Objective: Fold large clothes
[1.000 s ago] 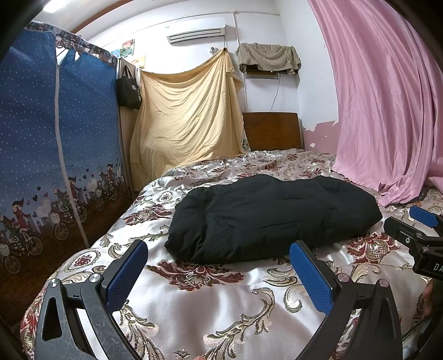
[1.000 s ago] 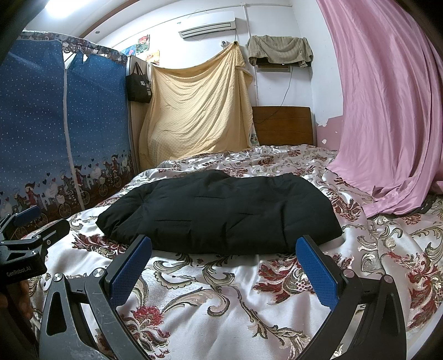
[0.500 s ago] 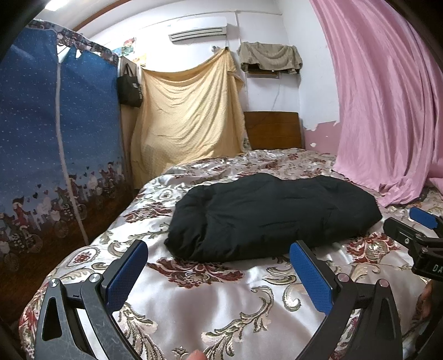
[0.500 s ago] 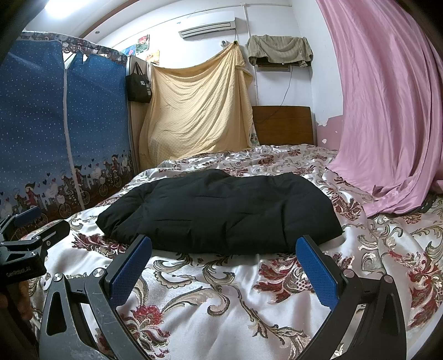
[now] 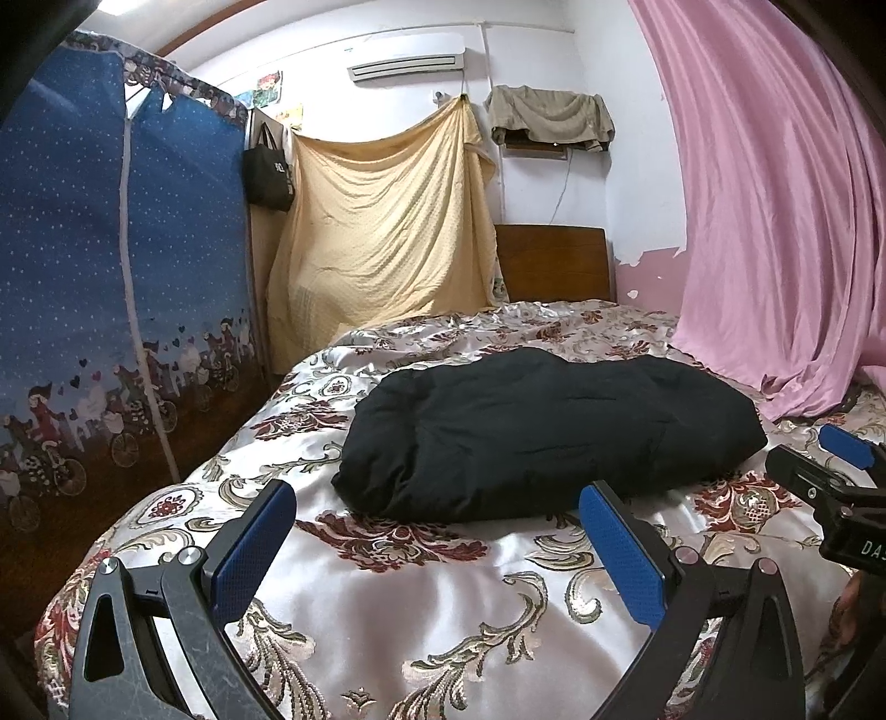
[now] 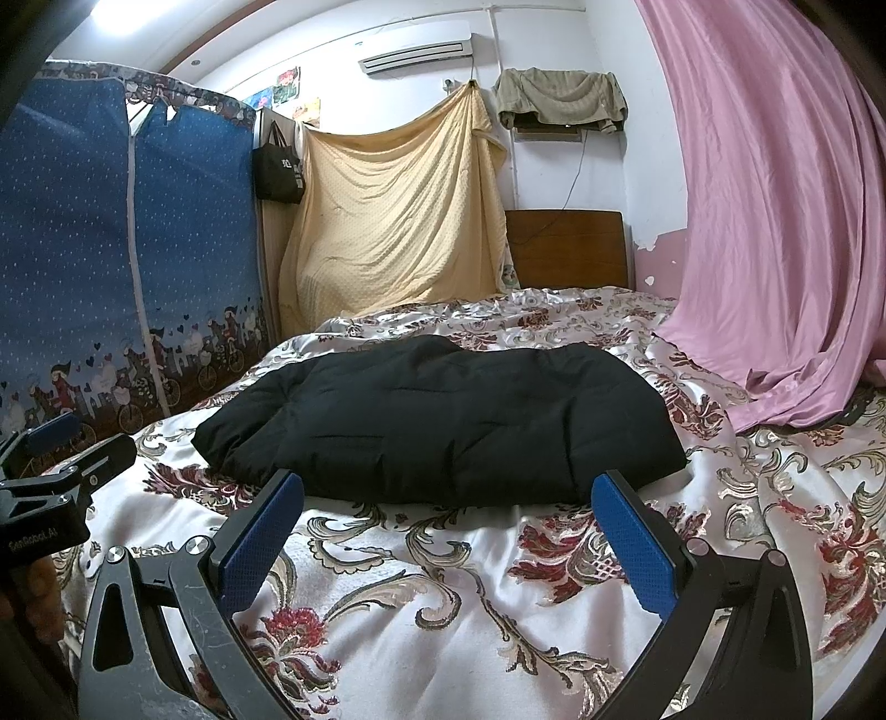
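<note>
**Operator:** Left wrist view first. I see my left gripper (image 5: 437, 531) low over the bed, its blue-padded fingers (image 5: 252, 545) spread wide with nothing between them. Past the tips lies the black padded garment (image 5: 548, 432), a puffy folded bundle resting on the floral satin bedspread (image 5: 415, 626).

**Observer:** Is the garment touching either pad?

**Operator:** No. From this view its near edge lies just beyond the fingertips, apart from them. My right gripper (image 5: 830, 471) shows at the right edge, near the garment's right end; from here I can't tell its spread.

**Observer:** And the right wrist view?

**Operator:** There my right gripper (image 6: 446, 529) also has its fingers (image 6: 637, 545) wide apart and holds nothing. The black padded garment (image 6: 443, 421) sits straight ahead, lying crosswise on the bedspread (image 6: 443, 603), its near edge just past the pads. My left gripper (image 6: 55, 465) pokes in at the left edge, beside the garment's left end.

**Observer:** What surrounds the bed?

**Operator:** A pink curtain (image 6: 775, 221) hangs on the right, its hem spilling onto the bedspread. On the left stands a blue fabric wardrobe (image 6: 111, 266), with a black bag (image 6: 278, 171) hanging by it. Behind the bed I see a yellow sheet (image 6: 398, 221) draped on the wall, a wooden headboard (image 6: 570, 249), and an air conditioner (image 6: 415, 47) up high.
</note>
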Motion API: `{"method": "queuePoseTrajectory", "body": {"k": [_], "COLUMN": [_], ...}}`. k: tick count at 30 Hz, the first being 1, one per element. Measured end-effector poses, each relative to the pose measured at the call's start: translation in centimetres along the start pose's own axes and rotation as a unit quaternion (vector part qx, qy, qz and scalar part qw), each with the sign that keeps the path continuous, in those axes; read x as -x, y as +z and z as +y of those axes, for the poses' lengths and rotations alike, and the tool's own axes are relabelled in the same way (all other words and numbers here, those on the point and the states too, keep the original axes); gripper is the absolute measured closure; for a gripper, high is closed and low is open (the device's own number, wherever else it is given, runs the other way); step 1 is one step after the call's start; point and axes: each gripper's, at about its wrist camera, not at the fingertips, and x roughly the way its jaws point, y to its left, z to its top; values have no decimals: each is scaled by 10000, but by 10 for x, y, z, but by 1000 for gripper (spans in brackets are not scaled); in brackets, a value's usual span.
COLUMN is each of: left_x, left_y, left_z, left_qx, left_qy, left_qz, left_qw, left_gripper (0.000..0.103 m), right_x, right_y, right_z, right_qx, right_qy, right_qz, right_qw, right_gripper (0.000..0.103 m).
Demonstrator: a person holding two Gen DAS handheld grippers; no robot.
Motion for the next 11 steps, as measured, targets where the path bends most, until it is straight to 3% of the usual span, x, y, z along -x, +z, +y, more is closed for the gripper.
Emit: {"method": "queuePoseTrajectory", "body": {"k": [11], "left_x": [4], "left_y": [-9], "left_z": [0], "left_qx": [37], "left_qy": [38], "left_qz": [31], "left_qw": [10000], "left_gripper": [0], "right_x": [-1], "right_y": [-1], "right_z": [2], "right_qx": [-4], "right_qy": [7], "right_qz": [14], "right_qw": [10000], "right_gripper": [1]}}
